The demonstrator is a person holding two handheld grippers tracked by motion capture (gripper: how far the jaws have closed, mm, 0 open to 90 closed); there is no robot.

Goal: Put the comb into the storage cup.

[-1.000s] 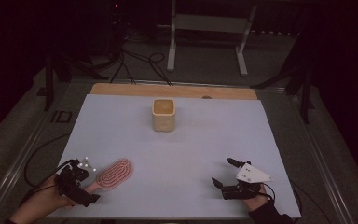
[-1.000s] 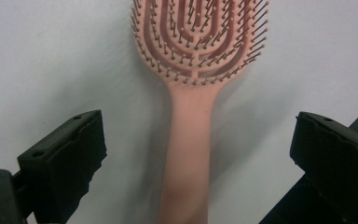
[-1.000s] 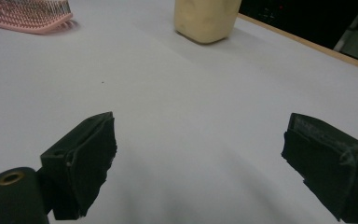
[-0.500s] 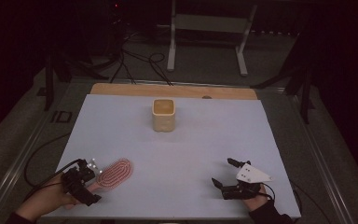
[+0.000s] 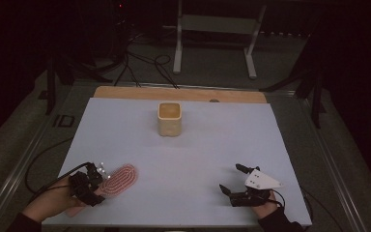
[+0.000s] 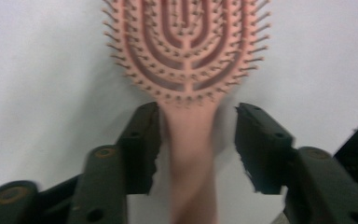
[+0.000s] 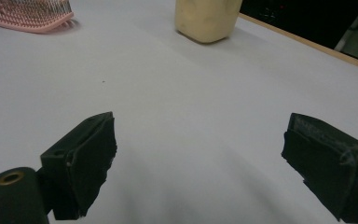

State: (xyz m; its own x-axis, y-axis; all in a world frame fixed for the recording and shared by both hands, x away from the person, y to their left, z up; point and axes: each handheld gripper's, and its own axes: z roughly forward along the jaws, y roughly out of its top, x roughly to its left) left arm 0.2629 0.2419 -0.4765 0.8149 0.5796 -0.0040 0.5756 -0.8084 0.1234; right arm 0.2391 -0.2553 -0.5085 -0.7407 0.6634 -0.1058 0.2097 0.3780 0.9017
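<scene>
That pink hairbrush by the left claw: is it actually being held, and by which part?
Not yet held. The left gripper is open, its jaws either side of the pink hairbrush at the handle's neck, one jaw close against it, the other apart. The right gripper is open, holding nothing.

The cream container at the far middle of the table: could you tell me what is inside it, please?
The cream container is open-topped; the high view shows only a shadowed tan interior with no distinct item. Its bottom is hidden by its walls.

On my tabletop [image 5: 198, 159] the hairbrush [image 5: 120, 179] lies at the near left, its handle running back between my left tongs [image 6: 193, 135]. My right tongs [image 5: 232, 181] sit at the near right, well apart from it. The cup [image 5: 169, 118] stands upright farther back, near the middle.
</scene>
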